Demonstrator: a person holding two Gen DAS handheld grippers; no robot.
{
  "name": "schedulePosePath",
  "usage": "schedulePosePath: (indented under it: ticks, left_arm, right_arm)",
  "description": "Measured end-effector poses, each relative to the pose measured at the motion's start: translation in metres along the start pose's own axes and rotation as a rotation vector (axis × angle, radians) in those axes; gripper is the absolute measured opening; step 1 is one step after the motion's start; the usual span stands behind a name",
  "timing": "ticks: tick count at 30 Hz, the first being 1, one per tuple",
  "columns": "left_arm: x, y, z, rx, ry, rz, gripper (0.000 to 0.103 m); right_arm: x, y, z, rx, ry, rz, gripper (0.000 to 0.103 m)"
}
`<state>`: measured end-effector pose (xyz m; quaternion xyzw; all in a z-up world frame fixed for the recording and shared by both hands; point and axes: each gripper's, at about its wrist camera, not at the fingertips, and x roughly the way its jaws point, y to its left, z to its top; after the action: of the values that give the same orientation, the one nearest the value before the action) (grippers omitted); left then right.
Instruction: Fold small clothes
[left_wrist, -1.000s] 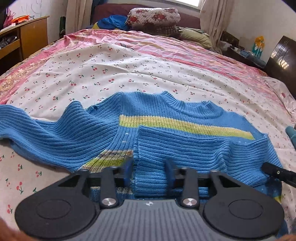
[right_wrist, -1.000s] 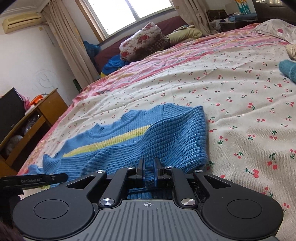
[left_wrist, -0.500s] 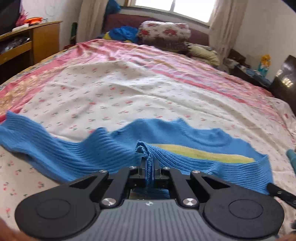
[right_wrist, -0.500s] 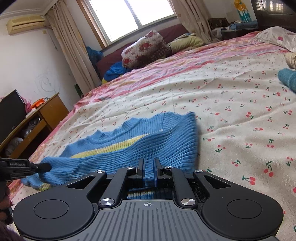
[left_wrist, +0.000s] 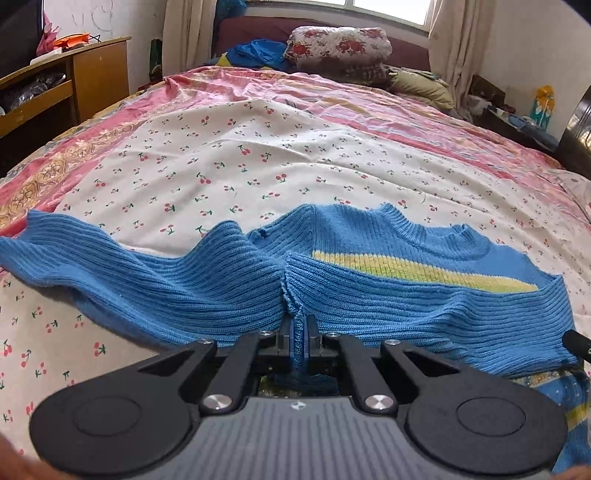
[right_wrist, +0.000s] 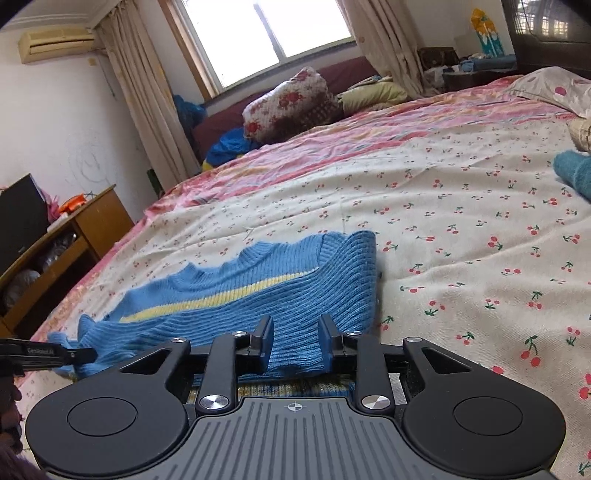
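A blue ribbed sweater (left_wrist: 369, 295) with a yellow chest stripe lies on the cherry-print bedsheet (left_wrist: 258, 155), one sleeve trailing to the left. My left gripper (left_wrist: 297, 332) is shut on a pinched ridge of its knit, which bunches up just ahead of the fingers. In the right wrist view the sweater (right_wrist: 295, 288) has its side folded over. My right gripper (right_wrist: 295, 343) is opening, its blue pads standing apart with the folded edge lying loose between them. The left gripper's finger (right_wrist: 74, 356) shows at that view's left edge.
A wooden desk (left_wrist: 92, 74) stands left of the bed. A floral quilt roll (left_wrist: 340, 44) and pillows lie at the far end under the window. A teal garment (right_wrist: 576, 173) rests on the sheet at right. A dark headboard (left_wrist: 576, 129) borders the right side.
My left gripper closed on the sweater's knit and drew it into a raised ridge. My right gripper's jaws, pinched on the folded edge before, have parted.
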<state>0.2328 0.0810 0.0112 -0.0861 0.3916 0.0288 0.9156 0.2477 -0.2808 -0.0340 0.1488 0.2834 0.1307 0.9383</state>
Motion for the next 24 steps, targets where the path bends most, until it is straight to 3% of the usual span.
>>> schedulePosePath:
  ticks: [3, 6, 9, 14, 18, 24]
  left_arm:
    - [-0.003, 0.001, 0.001, -0.017, -0.008, 0.003, 0.016]
    - [-0.016, 0.003, 0.003, -0.036, -0.06, -0.006, 0.016]
    - [-0.025, -0.003, 0.004, 0.007, -0.104, 0.021, 0.016]
    - [-0.016, -0.013, 0.0, 0.048, -0.09, 0.008, 0.016]
    - [0.004, -0.014, -0.006, 0.08, -0.021, 0.055, 0.016]
    - [-0.01, -0.022, -0.002, 0.087, -0.09, 0.027, 0.016]
  right_arm:
    - [0.01, 0.004, -0.004, -0.048, 0.052, -0.021, 0.027]
    - [0.008, 0.006, -0.005, -0.068, 0.038, -0.022, 0.027]
    - [0.005, 0.007, -0.004, -0.061, 0.017, -0.012, 0.028]
    - [0.006, 0.009, -0.006, -0.073, 0.019, -0.012, 0.029]
    - [0.008, 0.007, -0.007, -0.073, 0.032, -0.017, 0.028]
    - [0.002, 0.003, 0.003, -0.05, -0.023, -0.013, 0.029]
